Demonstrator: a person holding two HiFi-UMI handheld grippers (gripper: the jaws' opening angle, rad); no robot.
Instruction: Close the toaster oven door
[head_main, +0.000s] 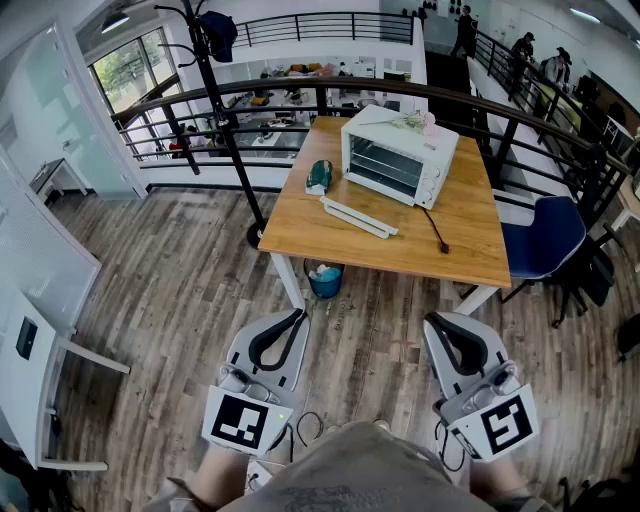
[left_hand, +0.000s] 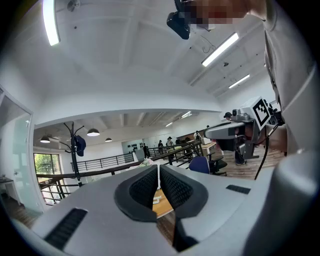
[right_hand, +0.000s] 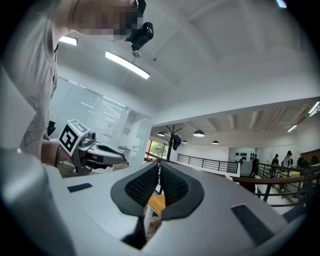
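1. The left gripper (left_hand: 158, 175) and the right gripper (right_hand: 159, 175) both have their jaws pressed together, with nothing between them.
2. In the head view both sit at the bottom of the frame over the floor (head_main: 180, 270), well apart from the desk (head_main: 470, 240).
3. The toaster oven (head_main: 398, 155) stands at upper centre, and its door (head_main: 358, 217) appears to be folded down. Closing it has not begun; the approach and the lift are left.

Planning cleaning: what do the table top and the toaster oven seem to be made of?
Table top: likely wood or wood veneer with a matte finish, going by the warm orange-brown colour; the grain is barely visible. Toaster oven: the casing is probably painted metal, smooth white with crisp edges, though plastic cannot be ruled out.
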